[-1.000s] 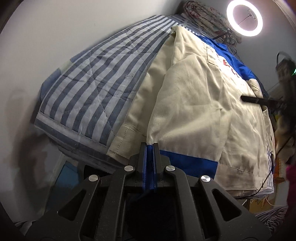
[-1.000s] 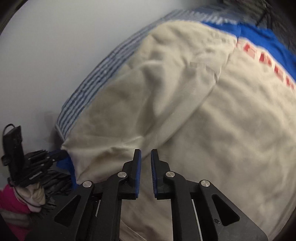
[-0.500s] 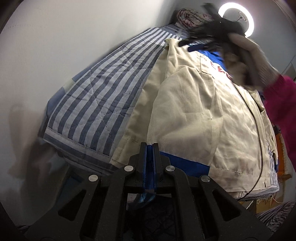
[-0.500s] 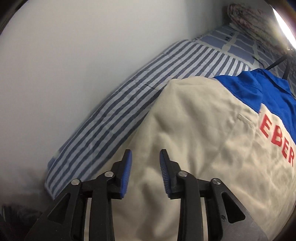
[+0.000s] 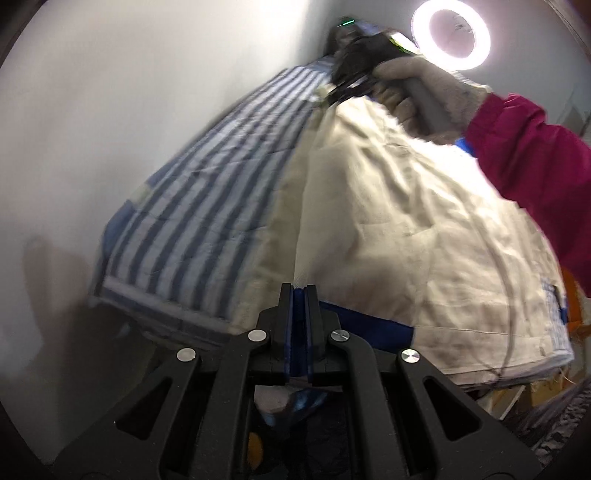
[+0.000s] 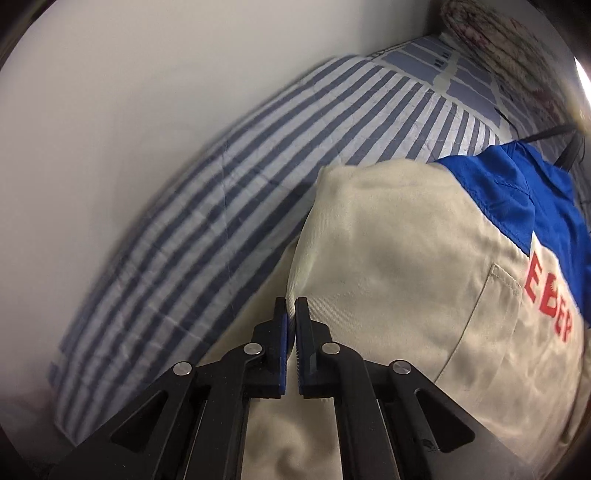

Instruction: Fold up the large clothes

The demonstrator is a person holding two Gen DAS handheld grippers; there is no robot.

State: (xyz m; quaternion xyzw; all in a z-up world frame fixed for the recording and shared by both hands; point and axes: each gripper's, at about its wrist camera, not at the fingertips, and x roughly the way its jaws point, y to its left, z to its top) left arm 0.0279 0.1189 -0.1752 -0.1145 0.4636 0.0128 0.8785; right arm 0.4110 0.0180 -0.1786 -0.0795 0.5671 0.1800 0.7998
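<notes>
Cream jacket with blue yoke and red lettering, spread on striped bedding

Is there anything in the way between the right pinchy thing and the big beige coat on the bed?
Nothing visible. The right gripper sits directly over the beige and blue jacket lying on the striped quilt. Its jaws have just closed at the folded sleeve edge; no cloth shows between them.

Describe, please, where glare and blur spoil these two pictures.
Left wrist view: the ring light glares at upper right; the gloved hand beside it is smeared by motion. Right wrist view: glare burns the upper right edge, and the striped quilt blurs towards the left.
</notes>
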